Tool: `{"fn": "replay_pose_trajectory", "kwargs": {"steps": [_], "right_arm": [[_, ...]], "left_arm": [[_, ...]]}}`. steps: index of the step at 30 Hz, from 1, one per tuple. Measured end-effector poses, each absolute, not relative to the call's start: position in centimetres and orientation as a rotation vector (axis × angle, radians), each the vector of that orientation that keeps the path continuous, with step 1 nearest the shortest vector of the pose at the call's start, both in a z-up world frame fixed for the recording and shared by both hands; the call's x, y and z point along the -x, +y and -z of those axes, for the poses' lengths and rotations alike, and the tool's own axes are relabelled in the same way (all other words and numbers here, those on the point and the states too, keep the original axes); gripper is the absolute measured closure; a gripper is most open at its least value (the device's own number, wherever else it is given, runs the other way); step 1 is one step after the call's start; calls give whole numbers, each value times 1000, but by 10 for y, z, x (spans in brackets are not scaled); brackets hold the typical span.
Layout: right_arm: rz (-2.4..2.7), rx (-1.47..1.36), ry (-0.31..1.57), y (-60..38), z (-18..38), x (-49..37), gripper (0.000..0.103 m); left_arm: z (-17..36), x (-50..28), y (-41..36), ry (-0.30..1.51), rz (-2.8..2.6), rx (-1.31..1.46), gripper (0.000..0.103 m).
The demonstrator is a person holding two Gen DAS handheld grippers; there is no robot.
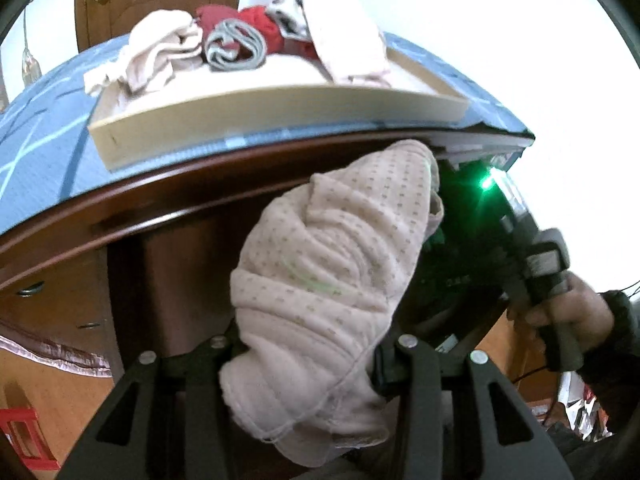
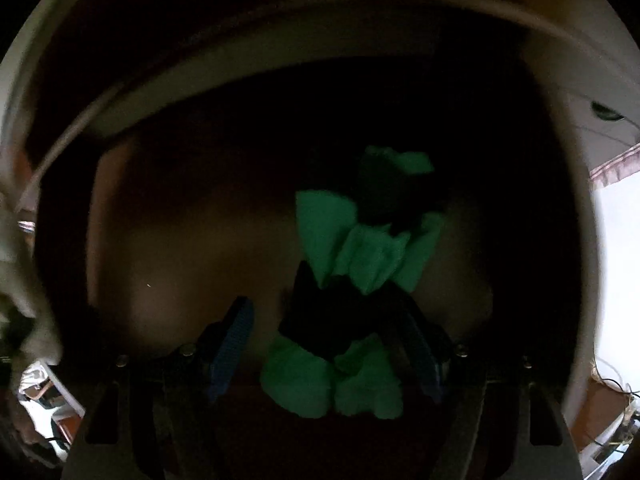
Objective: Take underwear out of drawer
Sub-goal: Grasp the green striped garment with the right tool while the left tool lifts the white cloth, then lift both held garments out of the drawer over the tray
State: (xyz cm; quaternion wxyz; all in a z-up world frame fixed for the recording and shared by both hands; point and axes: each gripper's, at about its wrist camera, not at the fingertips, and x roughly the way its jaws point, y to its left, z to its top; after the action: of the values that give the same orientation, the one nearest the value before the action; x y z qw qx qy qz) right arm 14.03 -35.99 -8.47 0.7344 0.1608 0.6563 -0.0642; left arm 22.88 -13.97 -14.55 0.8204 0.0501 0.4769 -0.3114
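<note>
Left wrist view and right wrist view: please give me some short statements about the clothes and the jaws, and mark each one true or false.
1. The left gripper holds a pale dotted garment between its jaws. True.
2. The shallow tray on the blue patterned top is empty. False: it holds pale, red and grey clothes.
3. The right gripper has its jaws clamped on the green-lit cloth. False: the jaws stand apart, with the cloth between them and the pads not pressing on it.
4. The right gripper is in a dark space. True.
5. A hand holds the other gripper at the right of the left wrist view. True.
</note>
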Motion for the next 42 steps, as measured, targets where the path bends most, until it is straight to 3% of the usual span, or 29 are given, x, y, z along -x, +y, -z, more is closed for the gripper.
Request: {"fn": "replay_pose_trajectory", "kwargs": {"steps": [2, 8, 26, 42], "right_arm": [[149, -367, 1427, -365, 84, -139, 59], [109, -424, 1352, -385, 76, -120, 73], [51, -451, 965, -389, -42, -48, 74], [-5, -418, 847, -323, -76, -31, 73]], "left_arm": [[136, -228, -124, 1004, 664, -98, 62], [113, -218, -107, 976, 637, -62, 62], [95, -199, -114, 909, 521, -94, 62], [61, -177, -99, 822, 518, -62, 62]]}}
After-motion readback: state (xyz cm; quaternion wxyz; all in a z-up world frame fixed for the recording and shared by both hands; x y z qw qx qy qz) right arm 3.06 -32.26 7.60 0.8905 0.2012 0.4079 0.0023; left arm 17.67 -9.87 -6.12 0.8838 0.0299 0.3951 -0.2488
